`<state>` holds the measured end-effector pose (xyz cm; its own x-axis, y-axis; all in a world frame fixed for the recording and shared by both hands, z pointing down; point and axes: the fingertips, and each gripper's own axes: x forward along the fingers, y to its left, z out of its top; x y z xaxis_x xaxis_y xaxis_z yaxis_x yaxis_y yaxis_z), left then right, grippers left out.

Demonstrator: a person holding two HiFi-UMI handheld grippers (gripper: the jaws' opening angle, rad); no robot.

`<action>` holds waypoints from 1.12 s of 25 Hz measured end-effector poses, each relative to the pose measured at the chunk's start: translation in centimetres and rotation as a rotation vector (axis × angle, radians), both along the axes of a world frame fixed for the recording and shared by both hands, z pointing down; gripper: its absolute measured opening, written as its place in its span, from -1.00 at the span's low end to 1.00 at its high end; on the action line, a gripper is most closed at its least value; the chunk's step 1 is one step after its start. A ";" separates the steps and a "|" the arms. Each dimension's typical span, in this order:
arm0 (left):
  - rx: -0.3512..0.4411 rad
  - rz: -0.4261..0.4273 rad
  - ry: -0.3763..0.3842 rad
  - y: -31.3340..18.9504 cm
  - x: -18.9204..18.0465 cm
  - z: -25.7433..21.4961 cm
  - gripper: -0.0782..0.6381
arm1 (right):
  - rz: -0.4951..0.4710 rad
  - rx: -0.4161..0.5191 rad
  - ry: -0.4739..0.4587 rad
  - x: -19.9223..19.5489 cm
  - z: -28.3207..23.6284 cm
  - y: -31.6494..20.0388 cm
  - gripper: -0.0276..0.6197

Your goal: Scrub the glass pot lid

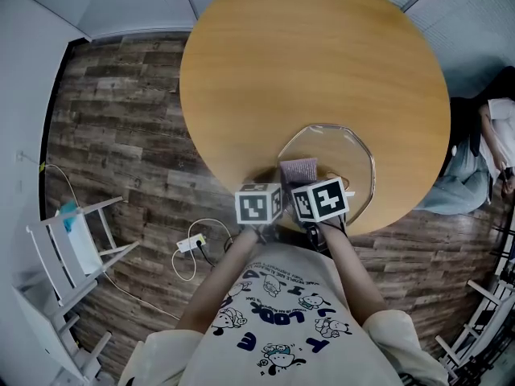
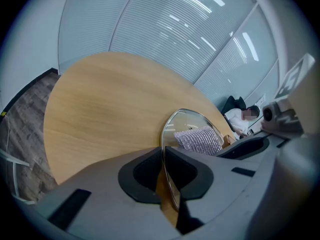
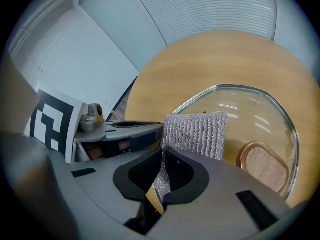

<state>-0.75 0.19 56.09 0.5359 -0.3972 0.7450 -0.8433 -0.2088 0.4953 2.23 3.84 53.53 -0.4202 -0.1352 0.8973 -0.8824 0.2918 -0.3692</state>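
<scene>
Resting near the edge of the round wooden table (image 1: 306, 55) closest to the wearer, the glass pot lid (image 1: 338, 147) sits with both grippers meeting it from that side. From where I stand, the two marker cubes are side by side, just short of the table's rim.

Left gripper (image 2: 167, 171): the jaws are closed down to a thin slit on the lid's metal-banded rim, which runs edge-on between the dark pads. The rest of the glass fans away from the jaws over the wood.

Right gripper (image 3: 161, 176): the jaws are pinched on one end of a silvery ribbed scrubbing pad (image 3: 197, 134), whose free end rises out of the jaws and lies against the glass, inside the lid's near rim. A yellow edge shows on the pad down between the pads of the jaws.

The lid's knob (image 3: 262, 165) (pale, ringed in copper) sits to the right of the scrubbing pad, apart from it. Whether the lid lies flat or is tipped up on the left gripper's side cannot be told.

A second person (image 1: 483, 151) sits past the table's right edge, well apart.
</scene>
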 end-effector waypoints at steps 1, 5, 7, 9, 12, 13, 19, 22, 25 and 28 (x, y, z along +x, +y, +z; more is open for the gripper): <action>0.000 0.001 0.000 0.0 0.0 0.0 -0.69 | -0.002 0.001 0.002 0.0 0.0 -0.1 -0.78; 0.000 0.005 0.002 0.1 0.0 0.1 -0.69 | -0.009 -0.001 0.012 0.2 0.1 -0.7 -0.78; -0.002 0.007 0.003 0.1 0.1 0.1 -0.69 | -0.014 -0.004 0.018 0.2 0.1 -1.1 -0.78; -0.005 0.007 0.004 0.2 0.1 0.2 -0.69 | -0.020 -0.004 0.024 0.3 0.2 -1.3 -0.78; -0.006 0.006 0.009 0.5 0.1 0.0 -0.69 | -0.028 -0.004 0.033 0.3 0.0 -1.6 -0.78; -0.007 0.007 0.009 0.5 0.2 0.0 -0.69 | -0.029 -0.007 0.035 0.4 0.0 -1.7 -0.78; -0.013 0.011 0.010 0.3 0.0 0.1 -0.69 | -0.022 -0.025 0.030 0.4 0.1 -2.9 -0.78; -0.017 0.010 0.009 0.3 0.0 0.1 -0.69 | -0.015 -0.033 0.023 0.4 0.1 -3.5 -0.78; -0.018 0.015 0.008 0.4 0.1 0.0 -0.69 | -0.020 -0.037 0.027 0.5 0.0 -4.0 -0.78; -0.016 0.029 0.002 0.3 0.1 -0.1 -0.69 | -0.025 -0.041 0.029 0.6 0.0 -4.3 -0.78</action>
